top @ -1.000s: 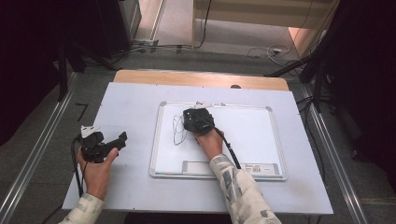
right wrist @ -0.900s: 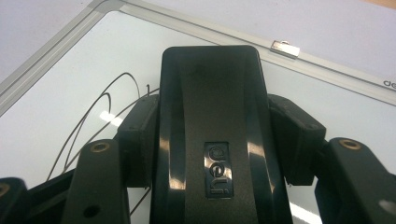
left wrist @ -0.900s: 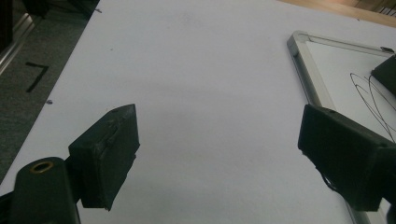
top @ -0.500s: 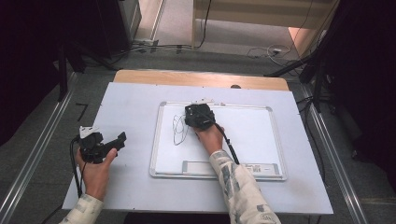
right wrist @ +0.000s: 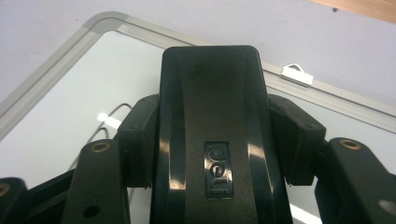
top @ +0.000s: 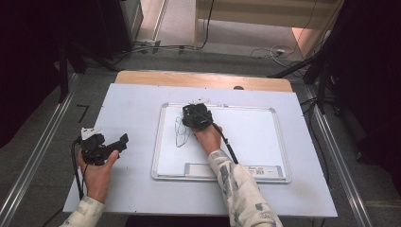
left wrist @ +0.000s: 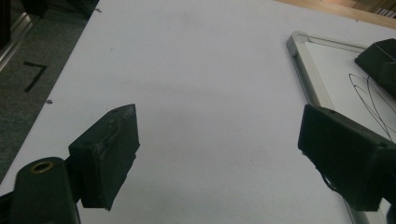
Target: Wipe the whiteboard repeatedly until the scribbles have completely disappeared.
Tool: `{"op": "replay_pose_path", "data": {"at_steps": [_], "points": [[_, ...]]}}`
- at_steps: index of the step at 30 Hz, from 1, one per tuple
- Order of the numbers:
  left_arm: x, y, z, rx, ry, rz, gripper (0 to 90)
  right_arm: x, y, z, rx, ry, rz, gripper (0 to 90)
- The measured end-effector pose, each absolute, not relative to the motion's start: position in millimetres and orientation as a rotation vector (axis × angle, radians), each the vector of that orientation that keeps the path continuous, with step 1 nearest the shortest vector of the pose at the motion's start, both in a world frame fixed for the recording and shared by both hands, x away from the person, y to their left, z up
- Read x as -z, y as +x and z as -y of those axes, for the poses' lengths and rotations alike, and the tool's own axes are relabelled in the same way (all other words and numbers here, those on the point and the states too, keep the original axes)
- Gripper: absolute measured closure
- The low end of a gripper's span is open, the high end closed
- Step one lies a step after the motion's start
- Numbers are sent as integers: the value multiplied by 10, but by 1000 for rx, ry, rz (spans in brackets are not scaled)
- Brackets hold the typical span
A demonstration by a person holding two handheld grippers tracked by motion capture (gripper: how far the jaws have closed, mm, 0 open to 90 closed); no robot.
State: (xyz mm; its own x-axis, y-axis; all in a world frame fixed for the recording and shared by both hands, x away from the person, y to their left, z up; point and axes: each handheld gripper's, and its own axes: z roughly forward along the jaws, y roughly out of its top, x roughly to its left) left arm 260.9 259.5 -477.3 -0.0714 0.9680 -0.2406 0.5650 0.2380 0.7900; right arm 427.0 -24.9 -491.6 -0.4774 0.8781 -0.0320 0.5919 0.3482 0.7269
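A whiteboard point(top: 246, 137) with a silver frame lies on the table, right of centre. Looping black pen lines point(top: 179, 132) mark its left part. My right gripper point(top: 196, 116) sits near the board's far left corner, shut on a black eraser point(right wrist: 210, 93) that is pinched between both pads. In the right gripper view the eraser stands over the whiteboard point(right wrist: 56, 116), with a bit of the pen line beside it. My left gripper point(top: 118, 144) rests on the table at the left, open with nothing between its fingers point(left wrist: 107, 154). The left gripper view has the board's frame point(left wrist: 303, 70) and the pen lines point(left wrist: 373, 98) at its right.
A white sheet point(top: 132, 113) covers the table, and a wooden strip point(top: 203, 79) edges its far side. A small white clip point(right wrist: 296, 73) sits on the board's far frame. A label strip point(top: 203, 169) lies along the board's near edge. Metal rails and floor cables surround the table.
The right gripper has slid the eraser slightly toward the board's far left corner. The left gripper has stayed where it was.
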Motion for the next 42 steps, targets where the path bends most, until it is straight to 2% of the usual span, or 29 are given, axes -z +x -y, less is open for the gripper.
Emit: {"op": "replay_pose_path", "data": {"at_steps": [23, 42], "points": [[4775, 2605, -2591, -664, 1427, -1740, 128, 4922, 4095, -32, -947, 1231, -2254, 376], [4777, 2607, -2593, -663, 1426, -1742, 128, 4931, 3923, -107, -963, 1170, -2297, 377]]}}
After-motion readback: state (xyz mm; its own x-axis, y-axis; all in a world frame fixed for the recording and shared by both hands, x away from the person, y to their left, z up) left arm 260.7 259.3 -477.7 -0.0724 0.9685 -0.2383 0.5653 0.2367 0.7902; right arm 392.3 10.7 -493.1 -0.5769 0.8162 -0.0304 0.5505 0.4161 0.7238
